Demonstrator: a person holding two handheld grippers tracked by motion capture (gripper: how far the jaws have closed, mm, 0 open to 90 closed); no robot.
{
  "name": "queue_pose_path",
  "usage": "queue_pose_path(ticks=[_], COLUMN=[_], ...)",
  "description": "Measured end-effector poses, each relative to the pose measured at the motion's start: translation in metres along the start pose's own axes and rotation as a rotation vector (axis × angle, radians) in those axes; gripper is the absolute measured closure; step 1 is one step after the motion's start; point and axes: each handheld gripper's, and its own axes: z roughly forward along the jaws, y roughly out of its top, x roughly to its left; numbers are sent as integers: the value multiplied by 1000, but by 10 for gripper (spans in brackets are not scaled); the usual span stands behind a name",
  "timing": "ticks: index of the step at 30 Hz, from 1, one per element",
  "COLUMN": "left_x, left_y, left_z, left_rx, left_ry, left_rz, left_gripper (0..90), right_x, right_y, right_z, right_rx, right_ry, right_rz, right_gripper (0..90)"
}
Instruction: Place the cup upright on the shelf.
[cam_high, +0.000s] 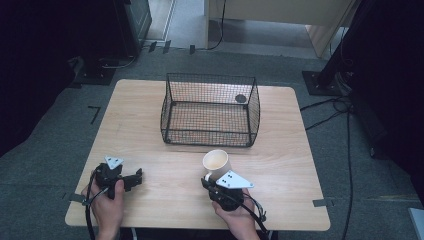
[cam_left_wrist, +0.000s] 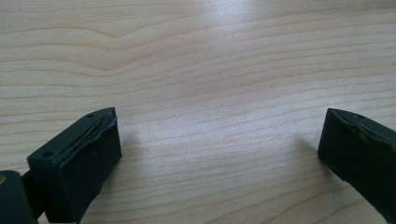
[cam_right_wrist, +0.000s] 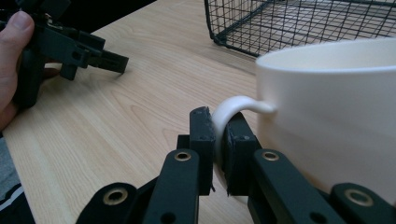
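Note:
A cream mug (cam_high: 216, 162) stands on the wooden table (cam_high: 150, 110) just in front of the black wire basket (cam_high: 210, 110). My right gripper (cam_high: 210, 181) is shut on the mug's handle (cam_right_wrist: 229, 109); in the right gripper view both pads (cam_right_wrist: 203, 135) press the handle from either side, with the mug's body (cam_right_wrist: 327, 121) at the right. My left gripper (cam_high: 136, 177) rests low over the table near the front left edge, its jaws wide apart. In the left gripper view (cam_left_wrist: 219, 154) bare wood lies between its two fingers (cam_left_wrist: 88, 158).
The wire basket stands mid-table with a small dark disc (cam_high: 241, 98) at its back right. The person's hands (cam_high: 107, 210) come in over the front edge. Cables (cam_high: 345, 130) run across the grey floor at the right, and dark equipment stands around the table.

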Motion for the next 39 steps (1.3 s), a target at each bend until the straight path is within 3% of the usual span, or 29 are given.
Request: queue_pose_path(ticks=[13,25,39], left_x=[0,0,0], left_y=[0,0,0], left_z=[0,0,0], left_rx=[0,-2,-2], left_ry=[0,0,0], left_rz=[-1,-2,-2], left_gripper=[0,0,0], right_x=[1,4,-5], right_y=[14,44,83], right_z=[-10,-21,-22], right_rx=[-47,-82,-130], right_ry=[4,30,46], right_rz=[-46,-105,-133], right_gripper=[846,846,846])
